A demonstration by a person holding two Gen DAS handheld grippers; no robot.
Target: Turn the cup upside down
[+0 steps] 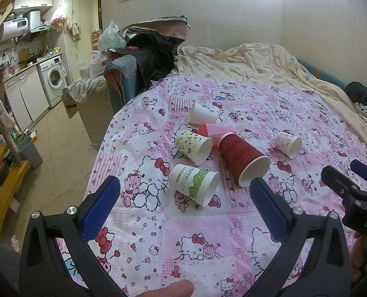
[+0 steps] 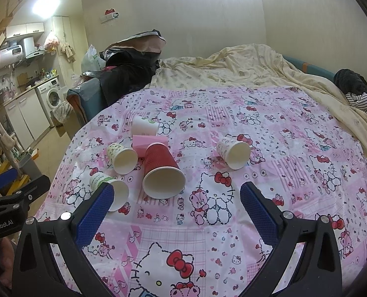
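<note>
Several paper cups lie on their sides on a pink Hello Kitty cloth [image 1: 208, 235] [image 2: 183, 235]. A white-green "PAPERCUPS" cup [image 1: 194, 184] [image 2: 109, 190] lies nearest. A red ribbed cup [image 1: 243, 159] [image 2: 162, 170], a yellowish patterned cup [image 1: 193, 146] [image 2: 121, 157], a pink cup [image 1: 214, 131] [image 2: 148, 142], a white cup [image 1: 202, 115] [image 2: 144, 126] and a small pink-printed cup [image 1: 287, 142] [image 2: 233, 152] lie beyond. My left gripper [image 1: 184, 186] is open and empty, just short of the white-green cup. My right gripper [image 2: 177, 194] is open and empty, just short of the red cup.
A cream blanket [image 1: 257, 61] covers the bed behind the cloth. Dark bags [image 1: 153, 49] are piled at the back left. The cloth's left edge drops to a tiled floor [image 1: 59, 136] with a grey bin [image 1: 30, 151]. The right gripper's body [image 1: 352, 198] shows at the right in the left wrist view.
</note>
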